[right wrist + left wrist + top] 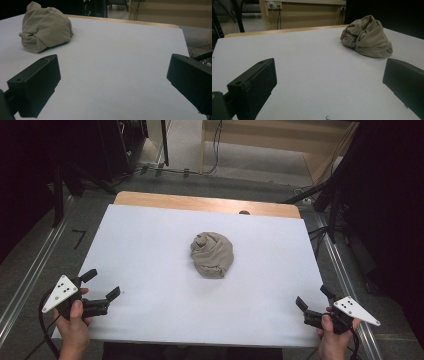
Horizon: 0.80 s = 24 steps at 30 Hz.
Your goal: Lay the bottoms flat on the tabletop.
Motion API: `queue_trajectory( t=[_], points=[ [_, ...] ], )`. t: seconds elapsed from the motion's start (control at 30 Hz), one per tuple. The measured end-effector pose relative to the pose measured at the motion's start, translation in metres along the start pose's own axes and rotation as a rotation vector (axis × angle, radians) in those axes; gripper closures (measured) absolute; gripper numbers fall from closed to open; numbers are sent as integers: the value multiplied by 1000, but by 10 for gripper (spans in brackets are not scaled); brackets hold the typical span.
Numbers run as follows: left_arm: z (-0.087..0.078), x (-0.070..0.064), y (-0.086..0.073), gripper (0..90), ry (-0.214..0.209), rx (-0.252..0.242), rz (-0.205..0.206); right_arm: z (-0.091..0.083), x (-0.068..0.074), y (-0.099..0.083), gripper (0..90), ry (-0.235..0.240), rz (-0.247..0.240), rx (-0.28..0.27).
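A crumpled beige cloth (213,254) lies bunched in a ball near the middle of the white table (150,245). My left gripper (102,284) rests at the table's front left corner, held in a hand, its jaws spread wide with nothing between them. At the front right corner my right gripper (313,297) is open too, also empty. From the left gripper view the cloth (367,37) sits far off to the upper right; from the right gripper view the cloth (45,25) sits at the upper left. Both grippers are well apart from it.
A bare wooden strip (205,202) of the tabletop shows along the far edge. Metal rails (30,270) run along the floor on both sides. Black stands and cables (330,195) stand around the far corners.
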<state>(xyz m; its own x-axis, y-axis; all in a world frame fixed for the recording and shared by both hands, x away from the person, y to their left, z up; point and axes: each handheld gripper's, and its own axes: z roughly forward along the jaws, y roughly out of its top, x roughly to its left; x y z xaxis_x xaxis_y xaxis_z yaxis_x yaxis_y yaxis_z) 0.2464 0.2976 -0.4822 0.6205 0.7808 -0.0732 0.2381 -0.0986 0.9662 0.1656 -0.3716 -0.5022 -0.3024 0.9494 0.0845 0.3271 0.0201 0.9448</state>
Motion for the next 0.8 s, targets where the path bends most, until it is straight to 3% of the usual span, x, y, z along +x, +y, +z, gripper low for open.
queue_trajectory(
  t=[0.13,0.33,0.67,0.8],
  points=[
    [3,-5,13,0,-47,-29,-48,2,8,11,0,7,-9,2],
    [11,-17,34,0,-73,-30,-9,16,29,31,0,36,-34,28],
    [31,-31,51,0,-112,-16,3,56,71,72,0,135,-85,6],
    [50,-43,59,0,-152,0,29,88,92,89,0,184,-106,23]
  ],
)
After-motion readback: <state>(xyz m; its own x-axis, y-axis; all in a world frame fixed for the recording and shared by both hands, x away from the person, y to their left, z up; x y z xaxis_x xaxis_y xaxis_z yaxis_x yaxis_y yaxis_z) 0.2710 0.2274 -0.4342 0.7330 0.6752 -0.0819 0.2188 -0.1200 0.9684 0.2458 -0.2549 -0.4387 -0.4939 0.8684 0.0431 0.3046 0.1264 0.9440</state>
